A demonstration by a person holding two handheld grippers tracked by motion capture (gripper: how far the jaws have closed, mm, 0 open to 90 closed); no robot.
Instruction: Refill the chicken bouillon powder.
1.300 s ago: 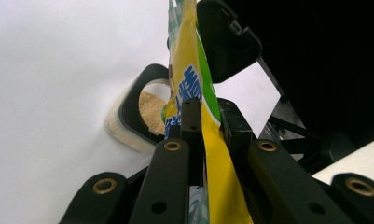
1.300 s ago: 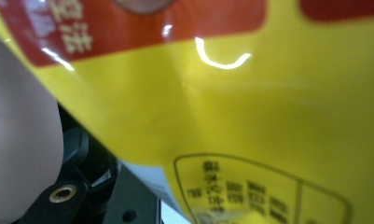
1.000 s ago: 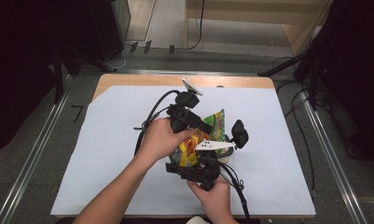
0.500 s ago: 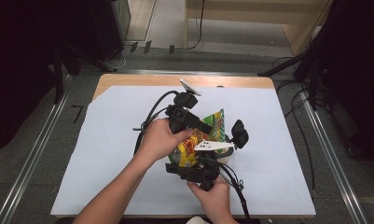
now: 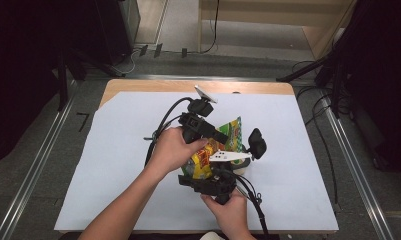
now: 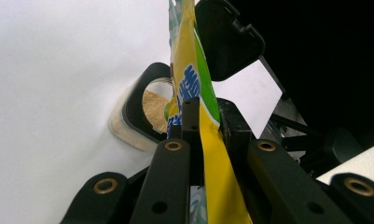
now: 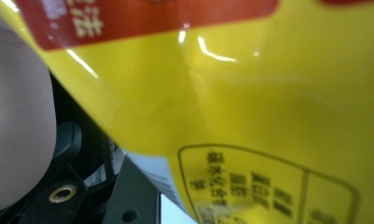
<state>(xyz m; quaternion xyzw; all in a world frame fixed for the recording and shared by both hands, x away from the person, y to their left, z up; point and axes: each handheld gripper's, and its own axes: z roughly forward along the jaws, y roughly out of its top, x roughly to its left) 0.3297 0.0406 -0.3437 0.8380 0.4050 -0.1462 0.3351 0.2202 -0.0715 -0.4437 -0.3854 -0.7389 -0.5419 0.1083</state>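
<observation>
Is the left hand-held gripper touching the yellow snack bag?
Touching. In the left gripper view, the left hand-held gripper has its two black jaws pressed on both sides of the yellow snack bag.

Setting: a lab or recording bench, not a home. A wooden table (image 5: 138, 86) is covered with a plain white paper sheet (image 5: 298, 165) as a work surface. Metal rails (image 5: 35, 172) run along the grey floor on both sides of the table. Beyond the far edge, behind the left gripper (image 5: 223, 137), black cables (image 5: 215, 25) trail across the floor past light wooden furniture (image 5: 308, 20). More black cables (image 5: 333, 100) and dark equipment stands lie off to the right of both grippers.
</observation>
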